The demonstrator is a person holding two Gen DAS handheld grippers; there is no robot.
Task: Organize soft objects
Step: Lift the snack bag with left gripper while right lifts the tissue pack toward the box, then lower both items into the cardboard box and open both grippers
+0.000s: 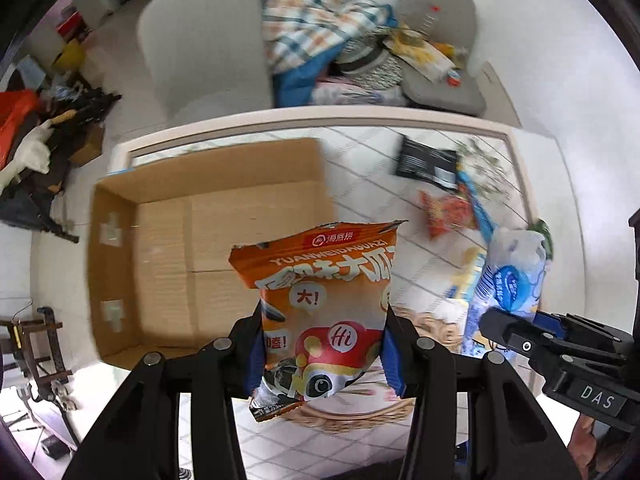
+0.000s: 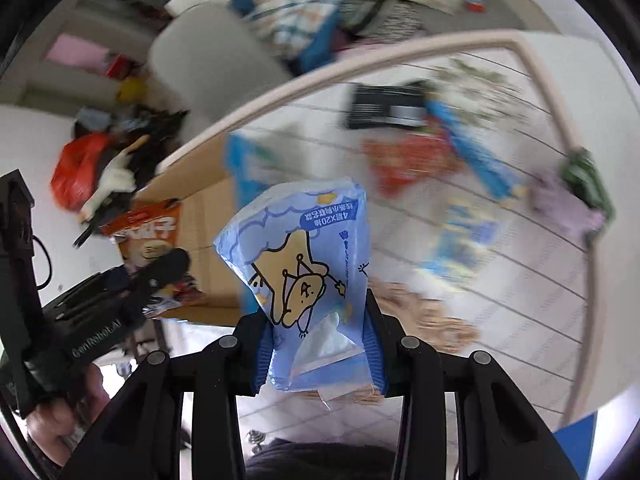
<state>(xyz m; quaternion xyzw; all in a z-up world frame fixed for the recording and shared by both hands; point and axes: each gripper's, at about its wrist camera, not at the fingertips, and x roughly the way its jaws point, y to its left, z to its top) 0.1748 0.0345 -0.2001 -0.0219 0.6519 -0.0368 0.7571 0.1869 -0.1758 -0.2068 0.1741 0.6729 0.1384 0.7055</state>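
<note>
Two grippers, left gripper (image 1: 322, 354) pinching a snack bag (image 1: 320, 312), right gripper (image 2: 320, 354) pinching a tissue pack (image 2: 308, 280), apparently bound for the cardboard box (image 1: 168, 248).

Light: bright, even daylight.
Blur: right wrist view's far tabletop smeared; held packets sharp.
Edges: fisheye bending, dark corners.

Orange snack bag (image 1: 320, 304), red-and-white mascot. Pale blue tissue pack (image 2: 304, 280), yellow cartoon star. Brown box (image 1: 192, 240). Plaid blanket (image 1: 316, 20), upper centre.

The cardboard box (image 1: 208, 240) ahead of me lies open and roomy; loose packets (image 1: 448, 208) crowd the tabletop (image 1: 360, 152) rightward
</note>
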